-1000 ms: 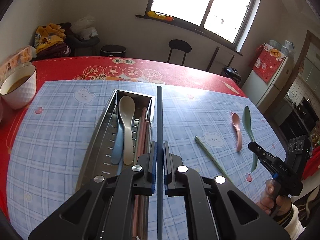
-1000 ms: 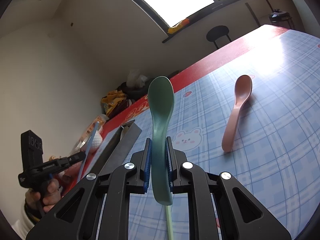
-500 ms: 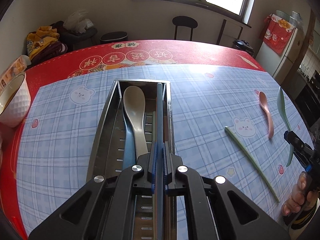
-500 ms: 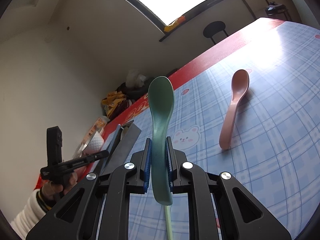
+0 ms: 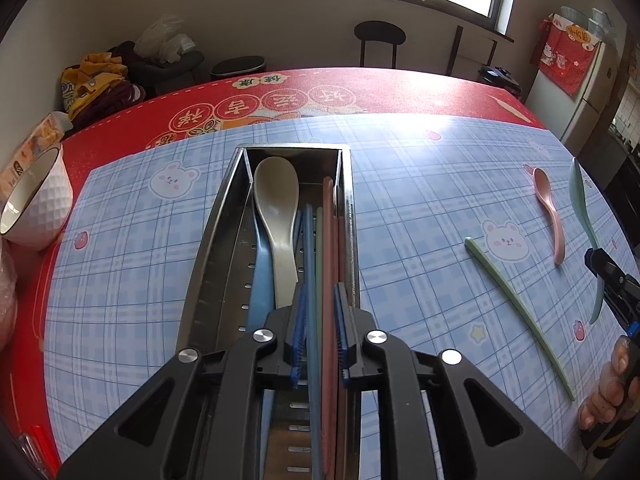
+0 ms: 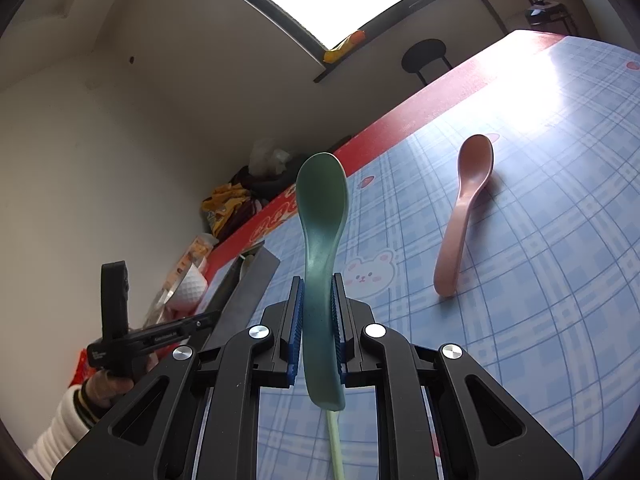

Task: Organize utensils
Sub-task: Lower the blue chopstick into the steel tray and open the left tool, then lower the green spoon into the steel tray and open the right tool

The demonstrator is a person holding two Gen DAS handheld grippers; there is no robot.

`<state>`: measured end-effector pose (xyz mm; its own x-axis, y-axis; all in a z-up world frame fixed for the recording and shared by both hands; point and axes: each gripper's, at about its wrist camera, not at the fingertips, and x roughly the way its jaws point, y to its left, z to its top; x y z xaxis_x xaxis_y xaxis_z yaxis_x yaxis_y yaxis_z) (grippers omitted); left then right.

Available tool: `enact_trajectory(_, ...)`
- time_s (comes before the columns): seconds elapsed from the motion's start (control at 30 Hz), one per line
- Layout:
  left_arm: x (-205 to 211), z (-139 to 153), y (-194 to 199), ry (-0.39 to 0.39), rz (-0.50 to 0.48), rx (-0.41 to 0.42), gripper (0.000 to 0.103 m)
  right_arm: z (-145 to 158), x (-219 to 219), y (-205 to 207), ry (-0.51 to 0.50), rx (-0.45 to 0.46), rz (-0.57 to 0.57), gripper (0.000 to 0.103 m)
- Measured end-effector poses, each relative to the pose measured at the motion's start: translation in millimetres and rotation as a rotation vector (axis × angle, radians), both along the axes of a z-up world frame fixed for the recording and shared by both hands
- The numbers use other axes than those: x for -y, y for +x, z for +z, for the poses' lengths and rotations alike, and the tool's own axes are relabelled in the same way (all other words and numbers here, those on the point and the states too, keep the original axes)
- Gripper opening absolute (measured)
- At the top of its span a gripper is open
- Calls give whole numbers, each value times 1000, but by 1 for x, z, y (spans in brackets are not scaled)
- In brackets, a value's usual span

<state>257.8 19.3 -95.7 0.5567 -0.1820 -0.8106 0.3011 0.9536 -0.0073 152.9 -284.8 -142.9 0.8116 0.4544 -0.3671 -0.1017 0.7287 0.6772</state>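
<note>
- The left gripper [image 5: 319, 330] is hovering over the near end of the steel tray [image 5: 208, 248]; its jaws have just been opening, and the blue chopstick [image 5: 310, 280] is lying loose between them, clear of the pads, running lengthwise toward the tray's far end.
- The right gripper [image 6: 316, 332] is clamping the green spoon [image 6: 320, 224] by its handle, bowl pointing away and upward, off the table.
- The pink spoon [image 6: 464, 220] is lying near the table's right edge, bowl toward the far edge.
- The green chopstick [image 5: 516, 304] is resting diagonally beside it.
</note>
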Motion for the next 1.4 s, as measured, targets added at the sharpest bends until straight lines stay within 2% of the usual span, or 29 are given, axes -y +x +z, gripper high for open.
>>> enact_trajectory(0.1, -6, 10, -11, -30, 2, 45, 38, -1, 2, 0, 4, -2, -2, 14)
enact_trajectory(0.17, -9, 17, -24, -30, -7, 97, 59, -2, 3, 0, 12, -4, -4, 14)
enact_trajectory(0.2, -9, 20, -31, -20, -16, 129, 63, -3, 4, 0, 19, -5, -2, 14)
enact_trajectory(0.27, -9, 24, -46, 20, -37, 195, 81, -6, 6, 2, 44, -8, 8, 14)
enact_trajectory(0.37, -13, 26, -66, 70, -46, 290, 96, -8, 10, 2, 71, -3, 5, 14)
enact_trajectory(0.47, -23, 26, -76, 74, -46, 331, 97, -10, 12, 1, 88, 7, 0, 14)
enact_trajectory(0.6, -45, 22, -86, 26, -29, 357, 97, -9, 12, 0, 95, 28, 1, 14)
enact_trajectory(0.73, -68, 19, -90, -62, 10, 384, 97, -5, 3, 2, 40, 25, 12, 14)
enact_trajectory(0.83, -81, 19, -94, -168, 22, 404, 97, -2, -3, 2, -8, 19, -2, 14)
enact_trajectory(0.9, -86, 20, -99, -223, 13, 432, 97, -2, -2, 3, -34, -21, -38, 15)
enact_trajectory(0.97, -88, 19, -103, -251, 0, 449, 97, -3, 0, 10, -58, -99, -65, 16)
enact_trajectory(1.03, -90, 17, -104, -278, -21, 444, 97, -2, -4, 20, -139, -177, -33, 16)
enact_trajectory(1.17, -91, 13, -100, -297, -23, 400, 97, 9, -23, 33, -385, -225, 25, 16)
enact_trajectory(1.4, -99, 16, -105, -340, -15, 405, 97, 1, -55, 47, -615, -300, 154, 18)
